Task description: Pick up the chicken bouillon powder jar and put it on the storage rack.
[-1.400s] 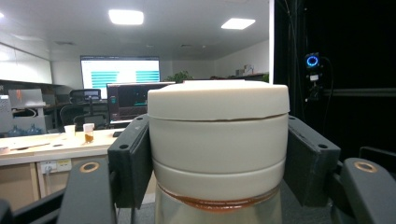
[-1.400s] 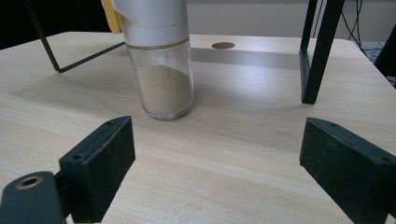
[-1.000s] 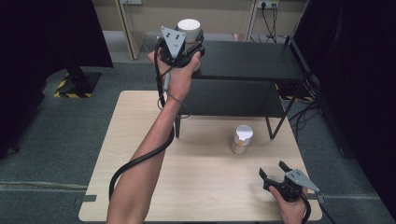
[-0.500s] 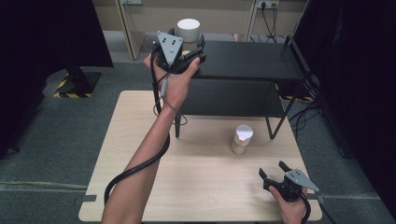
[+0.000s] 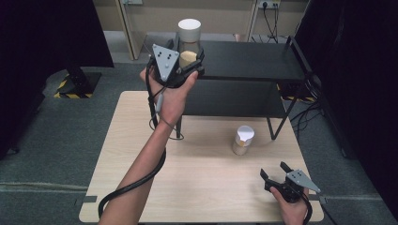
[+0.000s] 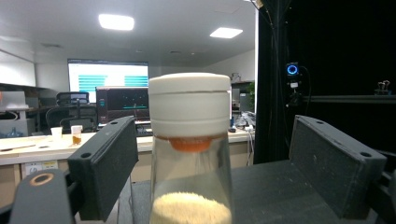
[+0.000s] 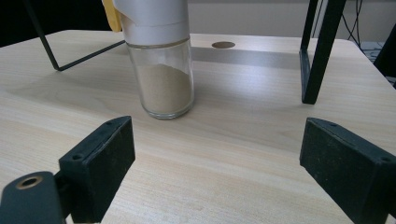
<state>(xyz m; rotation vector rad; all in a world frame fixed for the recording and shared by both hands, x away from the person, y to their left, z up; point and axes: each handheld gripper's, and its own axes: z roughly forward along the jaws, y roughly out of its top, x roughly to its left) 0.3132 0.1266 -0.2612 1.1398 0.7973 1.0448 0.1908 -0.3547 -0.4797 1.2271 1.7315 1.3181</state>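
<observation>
Left gripper [image 5: 187,63]: jaws have just been opening and now stand apart, clear of the white-capped glass jar [image 5: 189,40] between them. That jar stands upright on the black shelf [image 5: 253,61], part-filled with beige powder. Right gripper [image 5: 277,174]: jaws apart, nothing between them, low over the desk [image 5: 206,187]. A second jar [image 5: 242,139] stands upright on the desk, ahead of it.

left gripper [image 5: 191,60] (jaws apart) beside shelf jar [image 5: 189,41].
</observation>
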